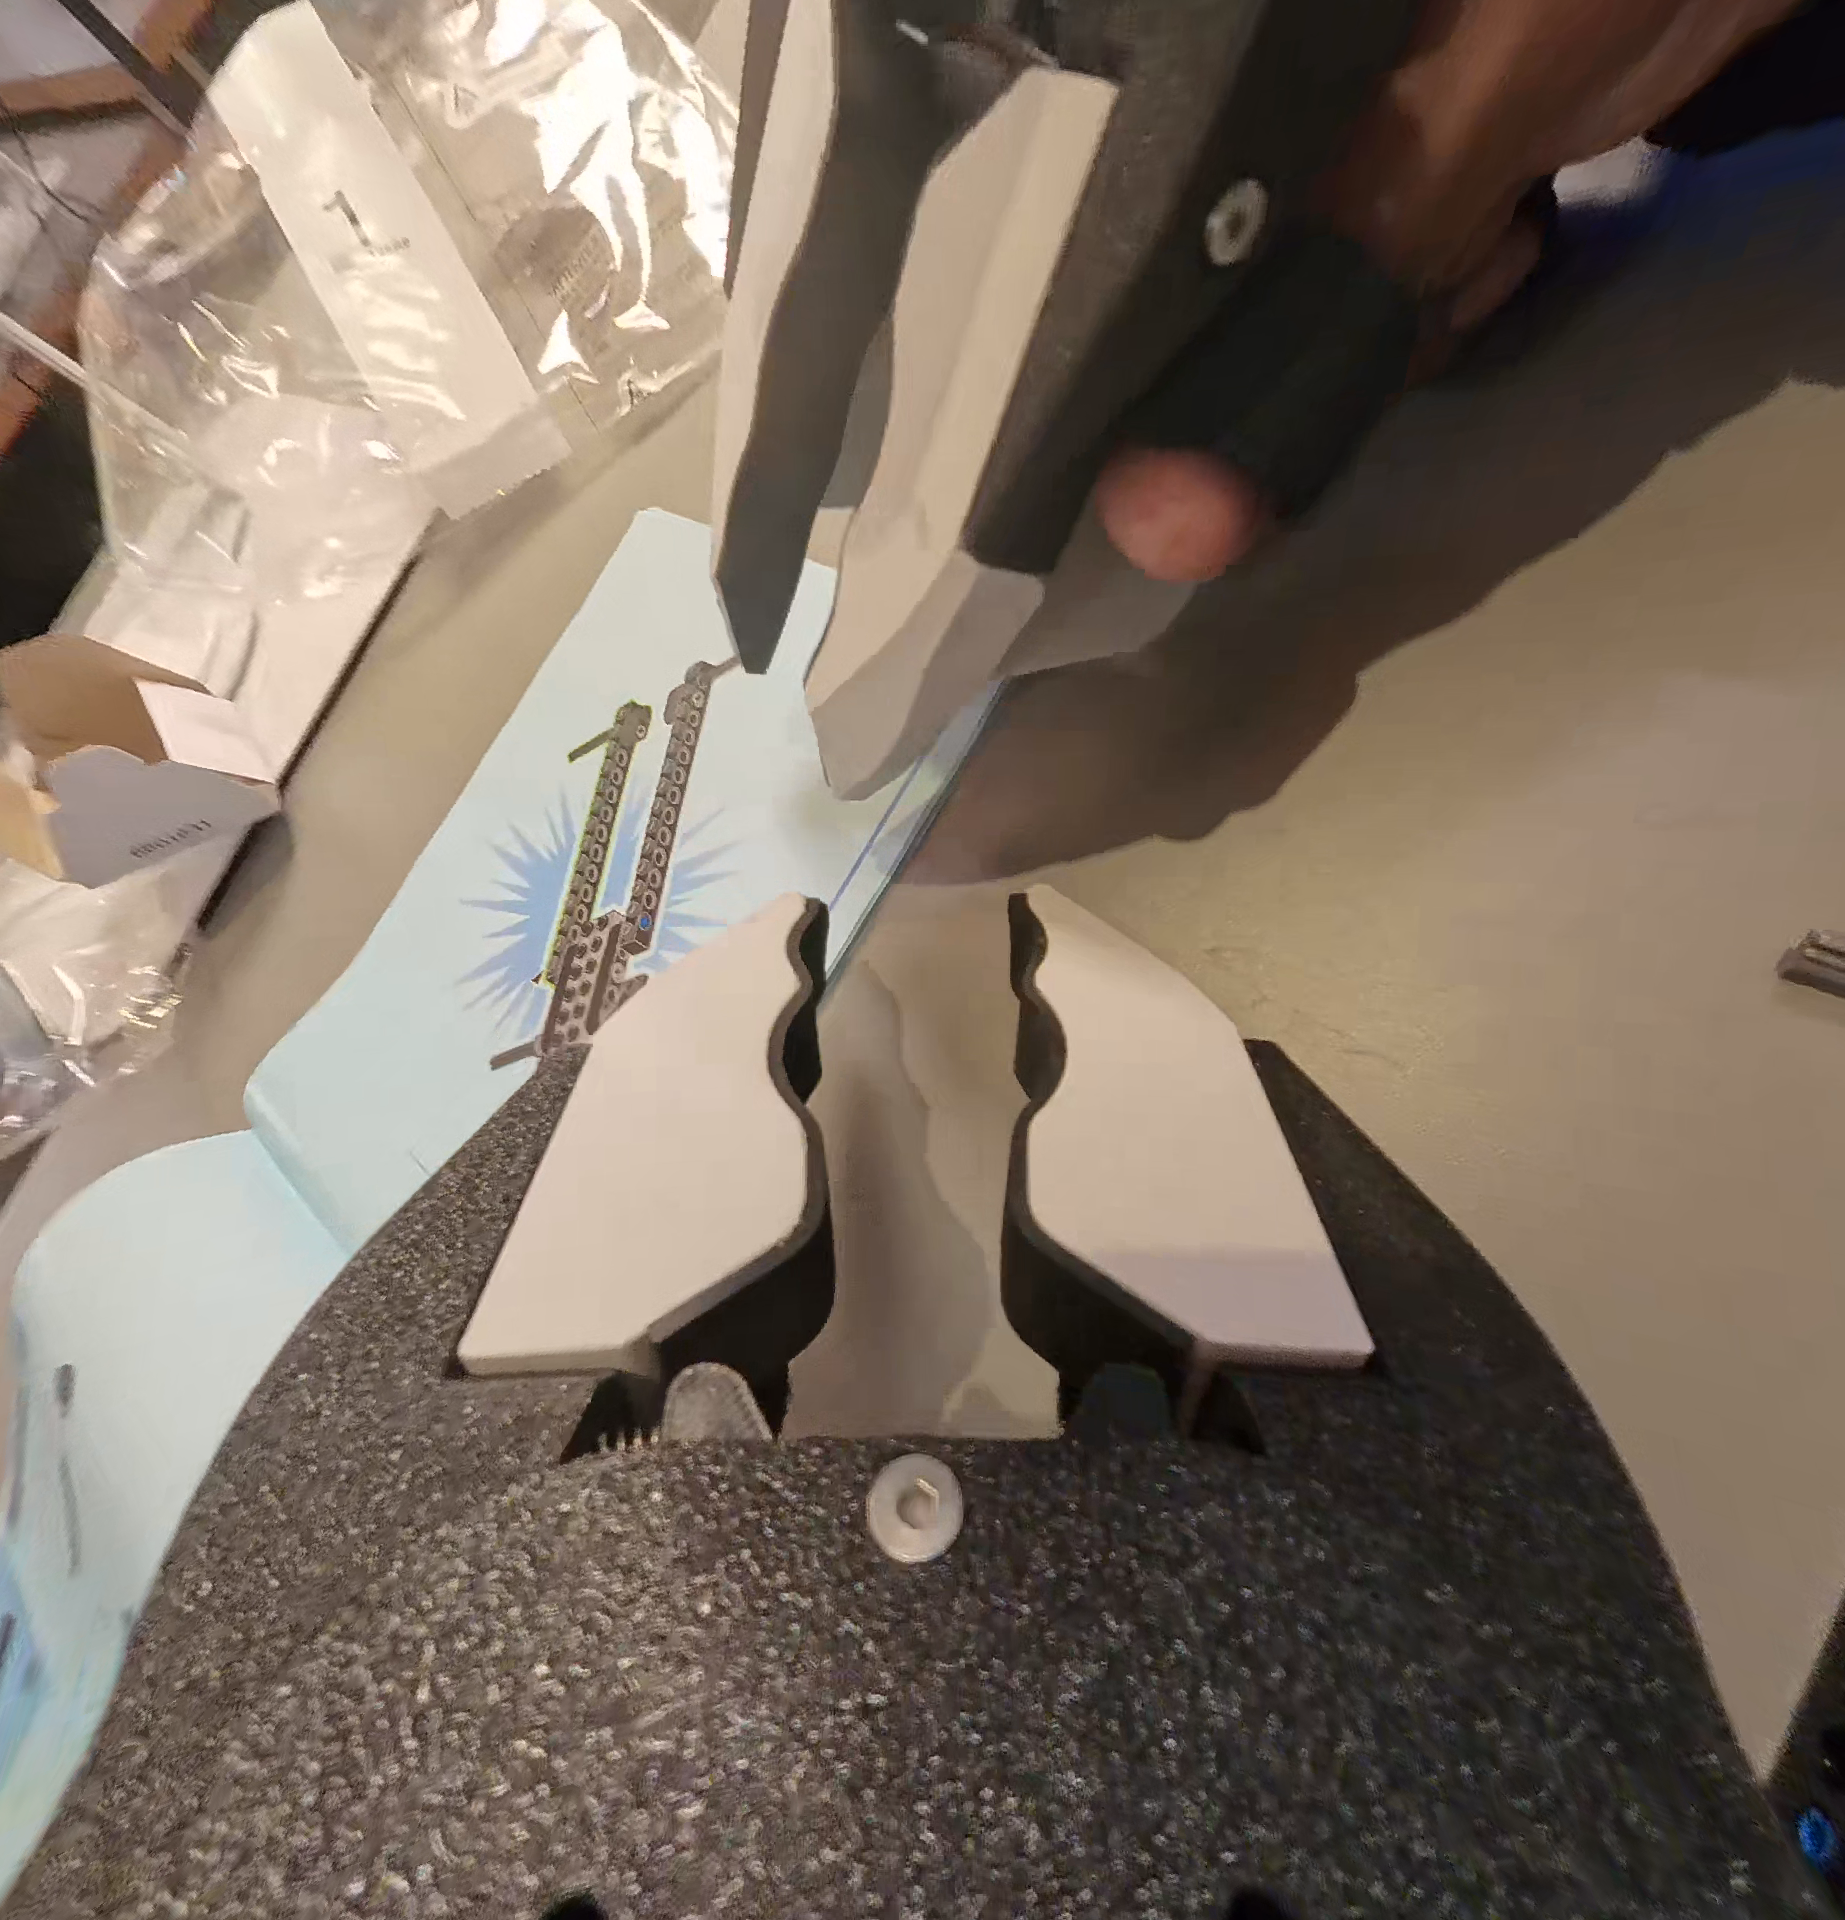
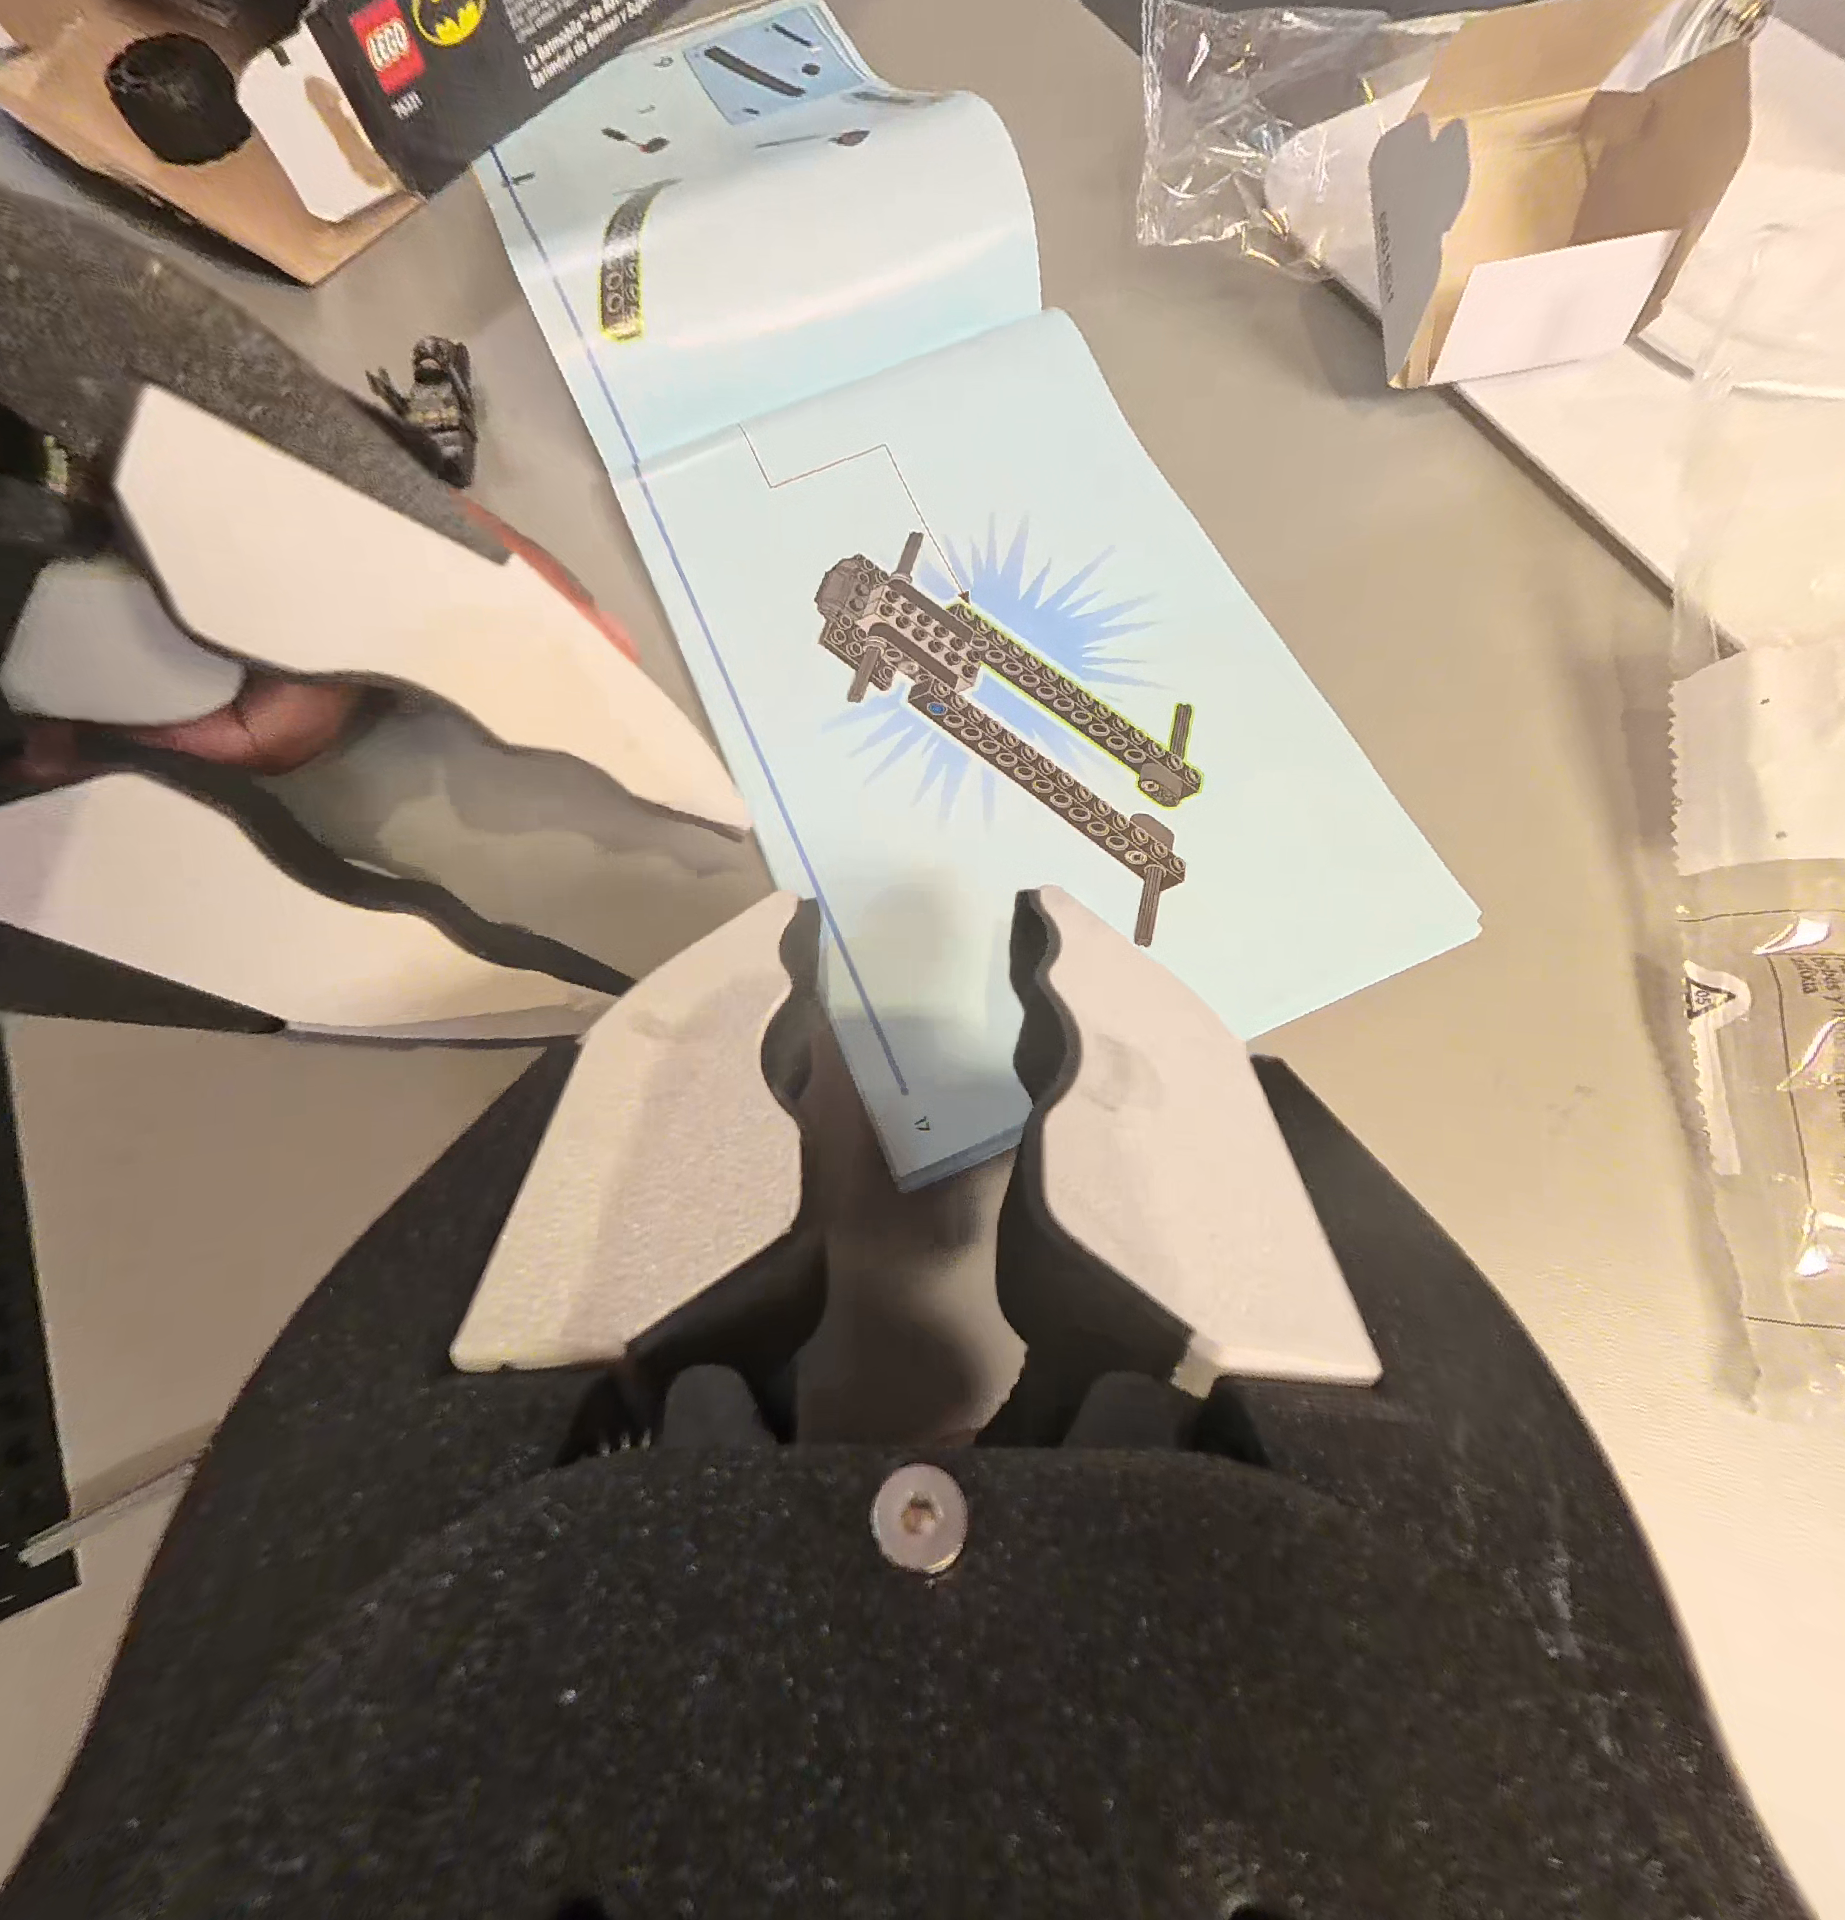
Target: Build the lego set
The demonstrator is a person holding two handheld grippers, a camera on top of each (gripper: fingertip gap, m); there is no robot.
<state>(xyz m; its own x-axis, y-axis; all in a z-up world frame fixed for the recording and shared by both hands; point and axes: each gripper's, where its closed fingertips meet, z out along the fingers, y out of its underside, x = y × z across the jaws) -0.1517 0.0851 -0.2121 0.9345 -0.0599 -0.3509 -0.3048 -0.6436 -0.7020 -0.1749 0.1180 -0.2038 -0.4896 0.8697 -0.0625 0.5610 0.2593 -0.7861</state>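
1. On my left side, the left gripper hangs with its fingers spread and nothing pressed between them. Its tips sit just over the long edge of the instruction booklet, with bare table showing through the gap.
2. If I mean to work that edge, I judge I should keep this claw low and square to it, since thin paper slips away from a slanted approach.
3. The booklet lies open and flat on the table, near the middle of the clutter. It is pale blue, and the open page shows a drawing of long grey studded beams on a blue starburst. The far pages curl upward.
4. The right gripper is also spread, straddling the booklet's near corner. The pads do not press the paper, so nothing is pinched.
5. I would close gently here, as I judge a hard squeeze would crease the corner.
6. Farther right lie clear plastic bags and an opened white carton.
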